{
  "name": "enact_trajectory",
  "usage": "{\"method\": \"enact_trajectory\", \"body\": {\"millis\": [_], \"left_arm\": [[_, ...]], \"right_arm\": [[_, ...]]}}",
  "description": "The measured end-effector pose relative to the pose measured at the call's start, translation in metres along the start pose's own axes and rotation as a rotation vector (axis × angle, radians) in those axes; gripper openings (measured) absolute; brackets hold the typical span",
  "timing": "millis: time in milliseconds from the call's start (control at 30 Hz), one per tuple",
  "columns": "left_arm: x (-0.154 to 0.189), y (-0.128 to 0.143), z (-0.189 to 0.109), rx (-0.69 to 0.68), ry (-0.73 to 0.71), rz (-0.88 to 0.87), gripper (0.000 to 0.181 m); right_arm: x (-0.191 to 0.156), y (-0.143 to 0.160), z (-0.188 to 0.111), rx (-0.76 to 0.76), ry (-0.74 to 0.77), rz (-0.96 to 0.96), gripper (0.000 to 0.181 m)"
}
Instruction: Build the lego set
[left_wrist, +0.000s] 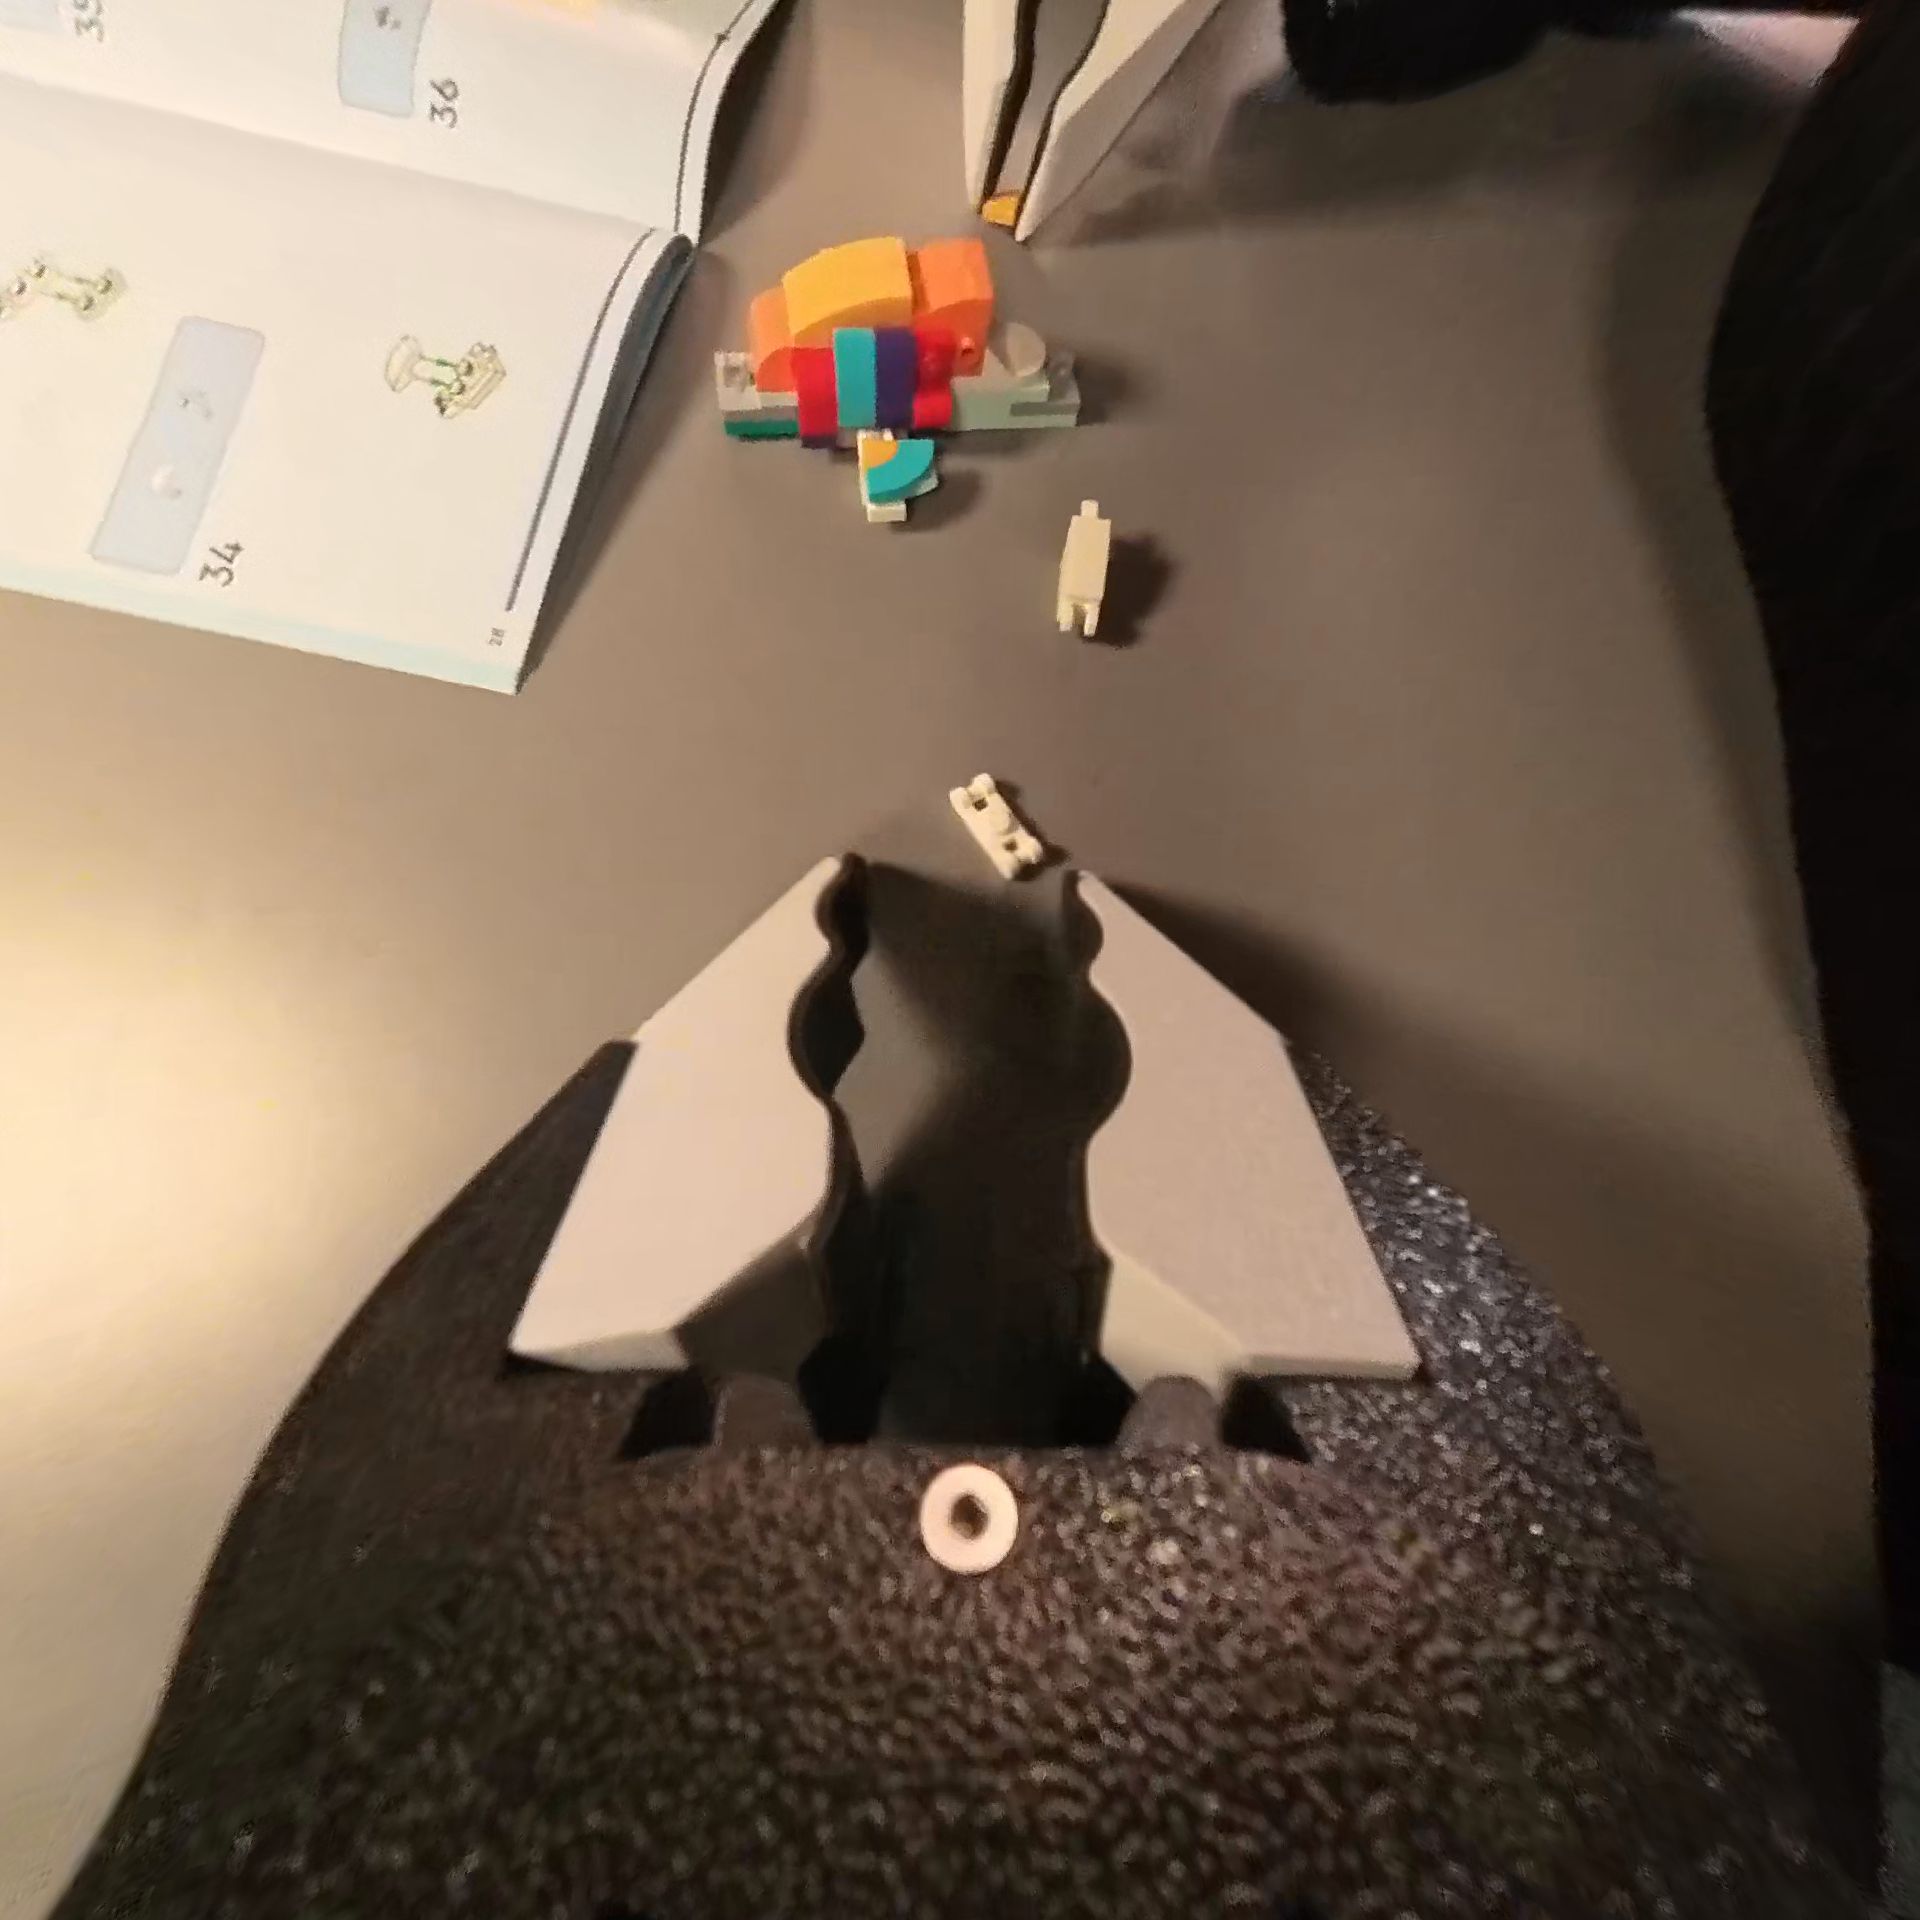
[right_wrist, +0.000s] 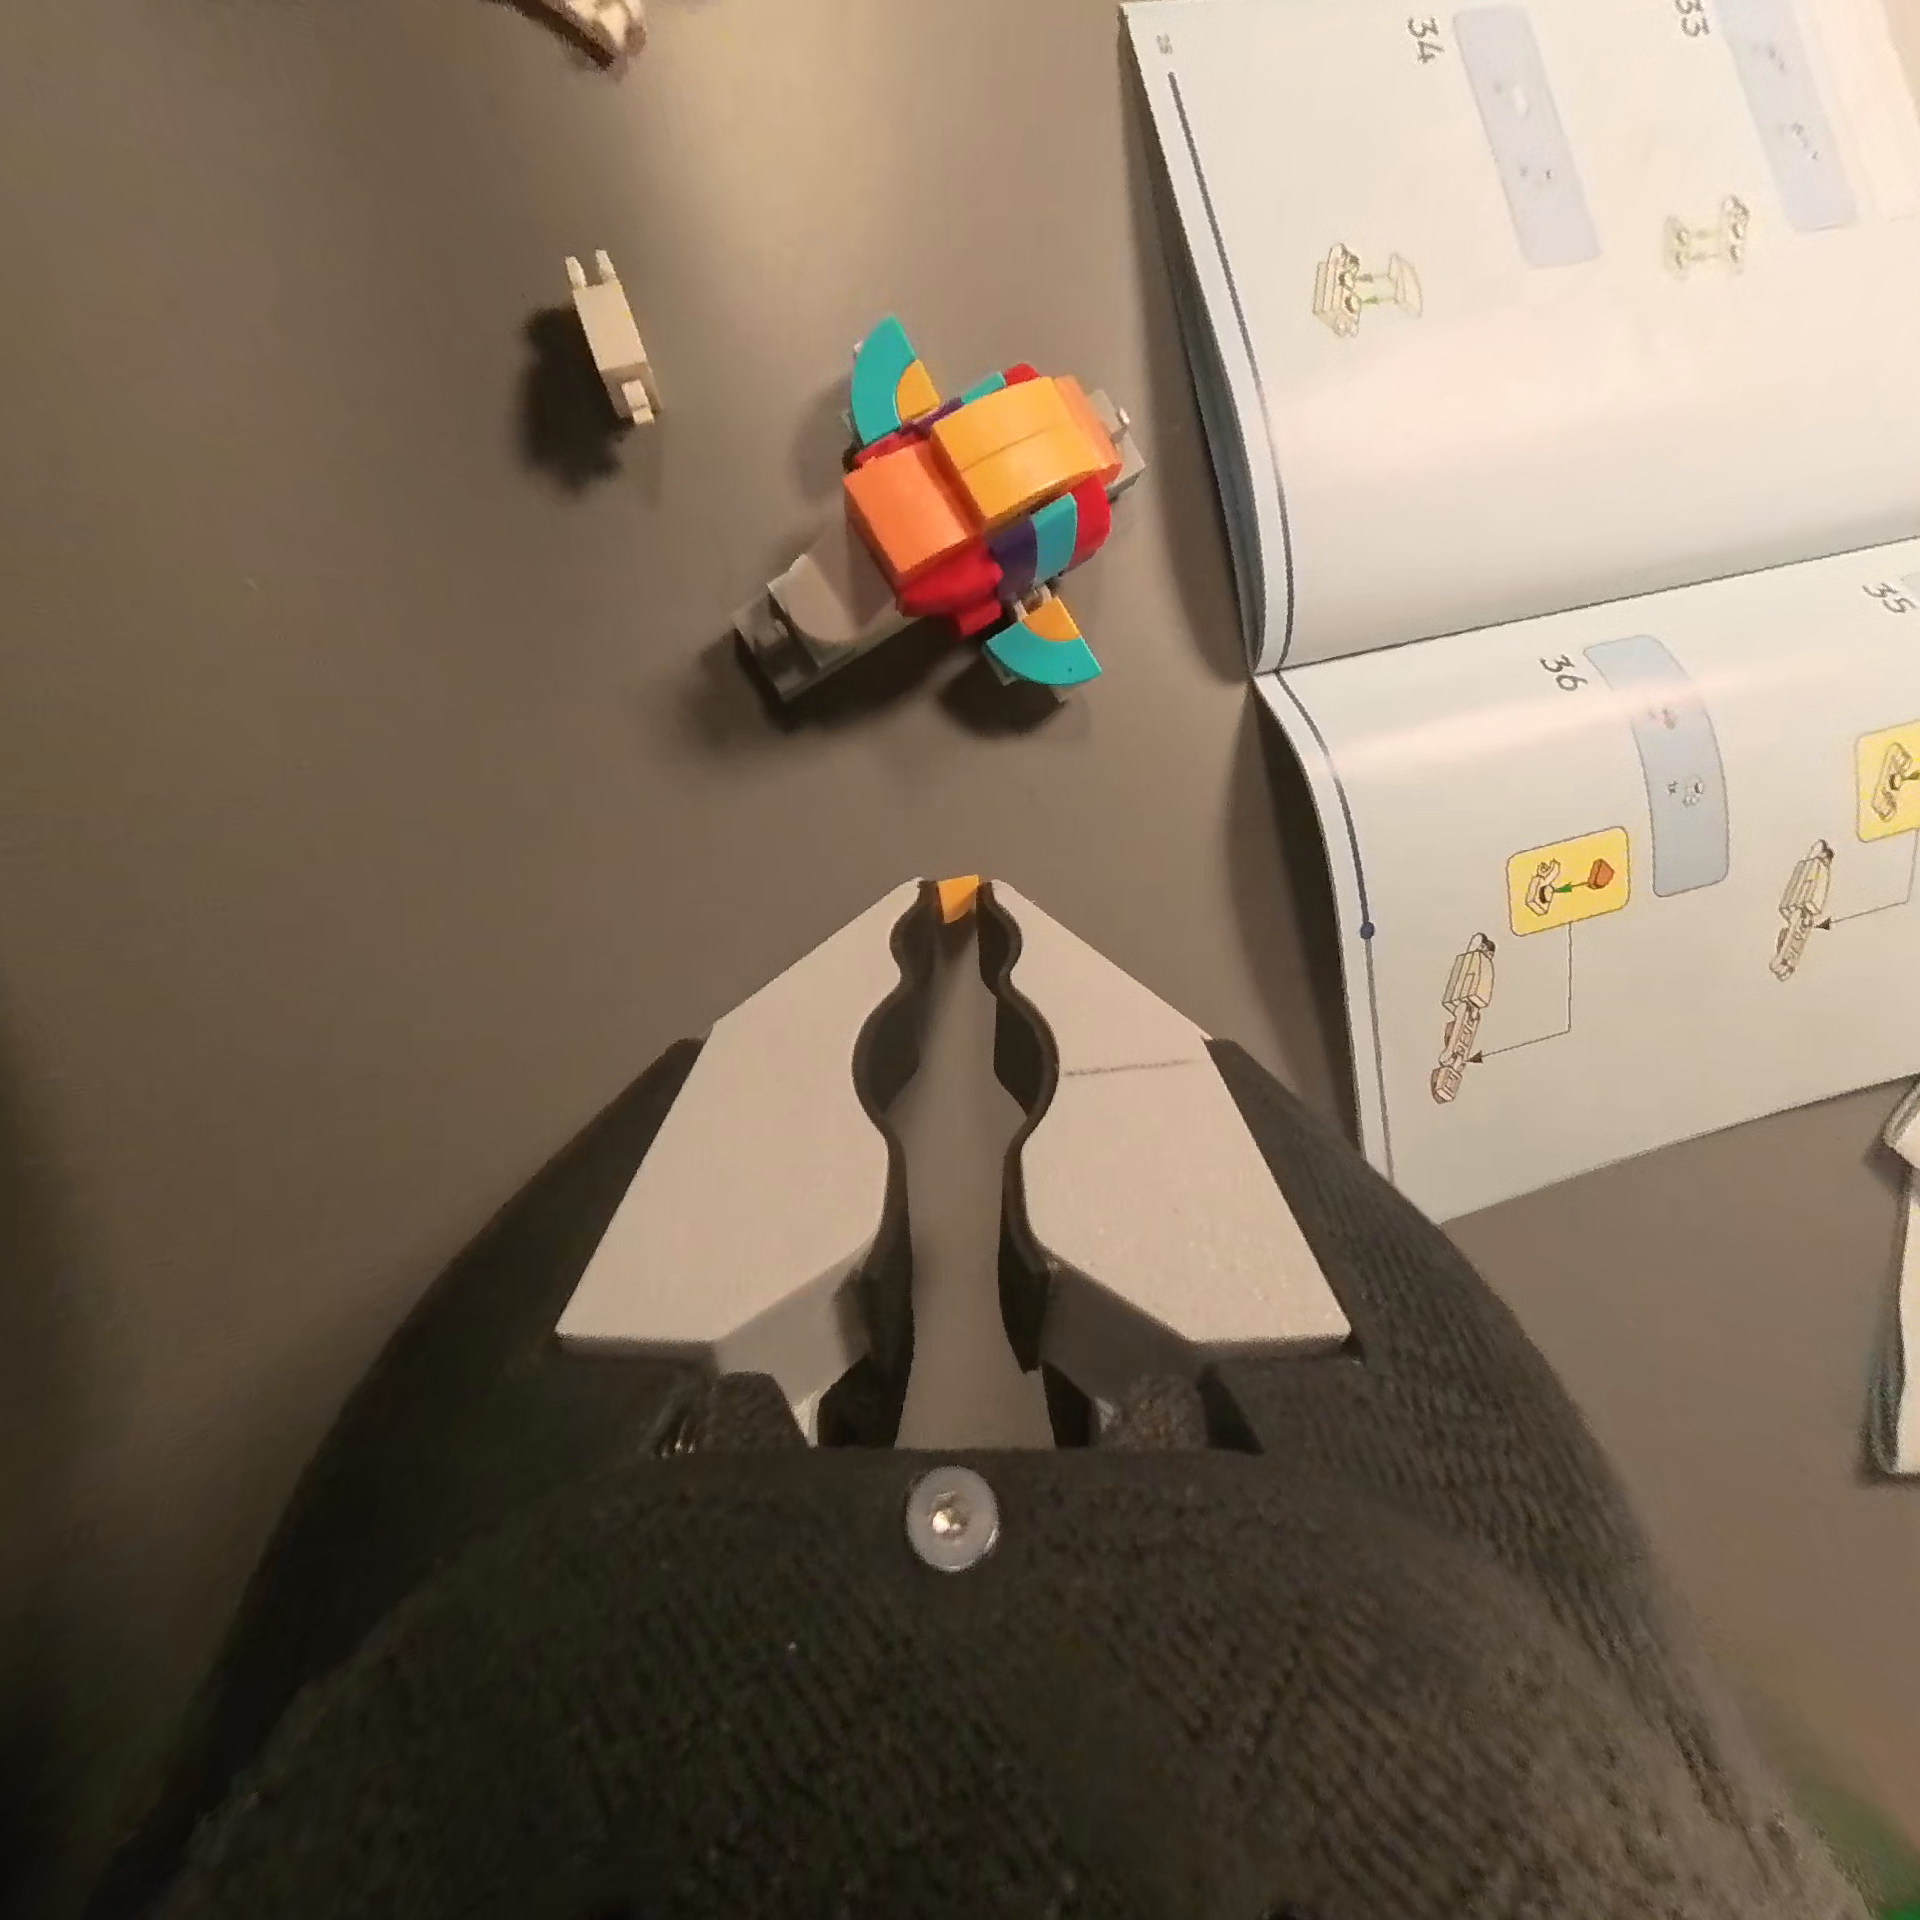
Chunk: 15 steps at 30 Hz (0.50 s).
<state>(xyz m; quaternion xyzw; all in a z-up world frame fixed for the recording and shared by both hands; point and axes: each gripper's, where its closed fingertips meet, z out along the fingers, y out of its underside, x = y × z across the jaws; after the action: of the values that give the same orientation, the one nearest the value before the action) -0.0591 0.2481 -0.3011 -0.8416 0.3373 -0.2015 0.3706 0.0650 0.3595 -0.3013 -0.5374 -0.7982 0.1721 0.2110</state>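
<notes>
A colourful lego model of orange, yellow, red, teal and purple bricks on a grey base sits on the grey table; it also shows in the right wrist view. A cream block with a clip lies near it. A small cream clip plate lies just ahead of my left gripper, which is open and empty. My right gripper is shut on a small orange piece, held short of the model; it also shows far off in the left wrist view.
An open instruction booklet lies beside the model. A dark sleeve or body fills the right edge of the left wrist view. A pale paper edge lies at the right. Spacing between my two grippers at the tips: around 20 centimeters.
</notes>
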Motion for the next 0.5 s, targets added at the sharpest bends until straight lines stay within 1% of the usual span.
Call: {"method": "enact_trajectory", "body": {"millis": [300,400,500], "left_arm": [[-0.0001,-0.0084,0.0074,0.038,-0.159,-0.197,0.048],[-0.0024,-0.0062,0.0074,0.023,-0.234,-0.179,0.044],[0.0011,-0.0053,0.0070,0.009,-0.262,-0.100,0.025]], "right_arm": [[0.0038,-0.0011,0.0013,0.014,0.023,0.063,0.005],[0.0039,-0.0013,0.0015,0.019,0.022,0.068,0.005],[0.0039,-0.0012,0.0015,0.023,0.020,0.078,0.005]]}}
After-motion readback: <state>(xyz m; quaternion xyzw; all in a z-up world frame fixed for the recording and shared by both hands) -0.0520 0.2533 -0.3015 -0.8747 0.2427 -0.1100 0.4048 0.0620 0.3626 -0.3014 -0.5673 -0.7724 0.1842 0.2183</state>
